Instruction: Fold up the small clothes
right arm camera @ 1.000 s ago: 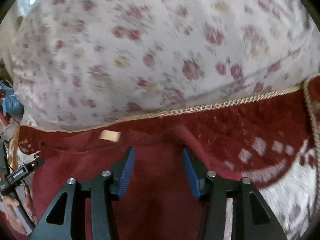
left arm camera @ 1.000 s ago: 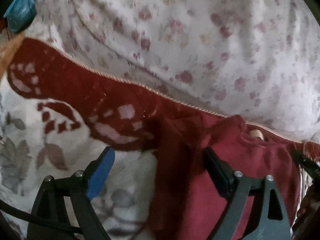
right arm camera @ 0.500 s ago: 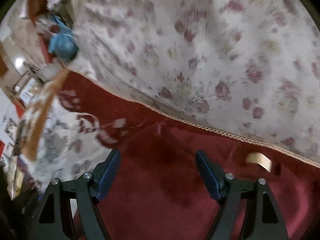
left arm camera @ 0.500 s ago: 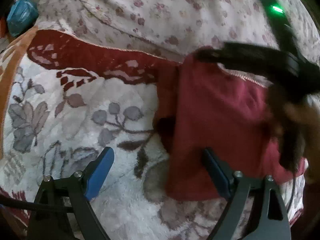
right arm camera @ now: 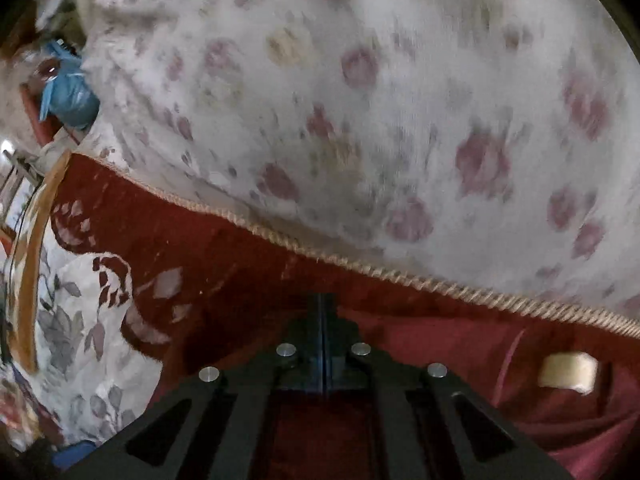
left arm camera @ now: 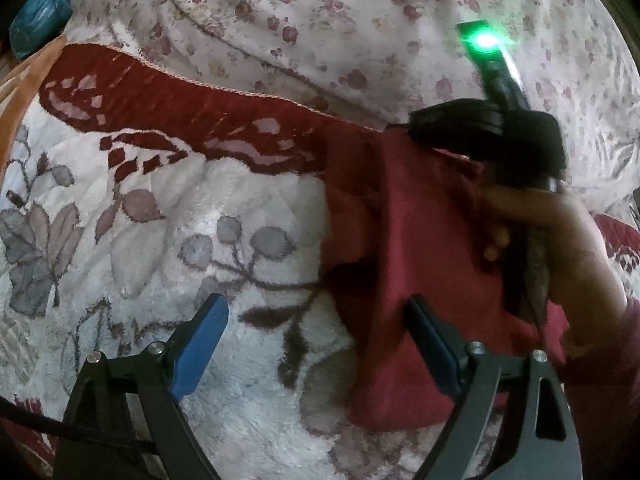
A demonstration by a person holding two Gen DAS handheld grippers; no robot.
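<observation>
Left wrist view: the dark red garment [left arm camera: 420, 264] lies spread on a plush floral blanket [left arm camera: 224, 208], its top edge against the blanket's red border and the flowered sheet [left arm camera: 320, 12] beyond. The left gripper [left arm camera: 316, 340] hangs released, jaws wide, one pad over the blanket and the other over the garment's lower left part, nothing between them. The right gripper [left arm camera: 416, 124], held by a hand [left arm camera: 532, 220], sits at the garment's upper left corner.

Right wrist view: the right gripper [right arm camera: 322, 308] is clenched, jaws having just closed flat together at the red cloth [right arm camera: 460, 344] near the collar label [right arm camera: 568, 372]. Whether a thin layer is pinched between them I cannot tell; red cloth and red border blend here.

The garment looks light, soft and limp, so it will likely sag and crease wherever it is unsupported. A hem or shoulder corner seems the surest place to hold, with a pinch through one layer only, since the fleecy blanket beneath could snag or come up with it.
</observation>
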